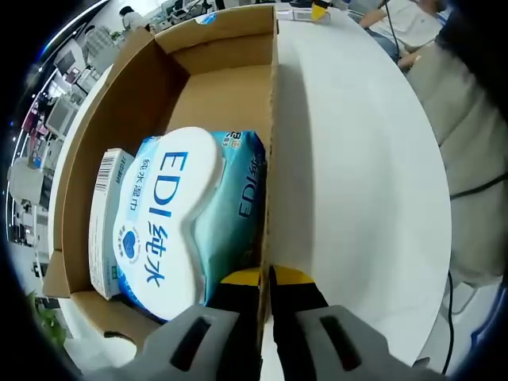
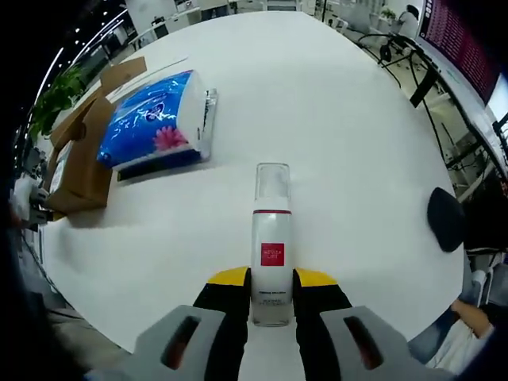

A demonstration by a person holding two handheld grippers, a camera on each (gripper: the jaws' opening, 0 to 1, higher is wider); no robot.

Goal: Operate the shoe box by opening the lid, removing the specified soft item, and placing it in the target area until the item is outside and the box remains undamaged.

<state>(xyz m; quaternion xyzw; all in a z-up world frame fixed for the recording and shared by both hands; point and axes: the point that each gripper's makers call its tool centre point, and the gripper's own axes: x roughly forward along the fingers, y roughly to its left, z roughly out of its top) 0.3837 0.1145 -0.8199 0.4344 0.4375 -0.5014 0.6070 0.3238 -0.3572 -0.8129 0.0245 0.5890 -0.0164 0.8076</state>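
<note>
The open cardboard shoe box (image 1: 127,87) lies on the white table (image 1: 349,159), seen from above in the left gripper view. Inside it is a soft pack of wet wipes (image 1: 171,214) with a white lid printed "EDI", and a small white carton (image 1: 105,222) beside it. My left gripper (image 1: 266,278) is shut on the box's right wall, with the cardboard edge running between its jaws. In the right gripper view my right gripper (image 2: 271,278) is shut on a white pump bottle (image 2: 271,246) with a red label and a clear cap. The box (image 2: 79,159) appears far left there.
A blue soft pack of tissues (image 2: 155,115) lies on the table next to the box. The wide white tabletop (image 2: 333,119) stretches beyond the bottle. A black rounded object (image 2: 446,218) sits past the table's right edge. Desks and seated people are in the background.
</note>
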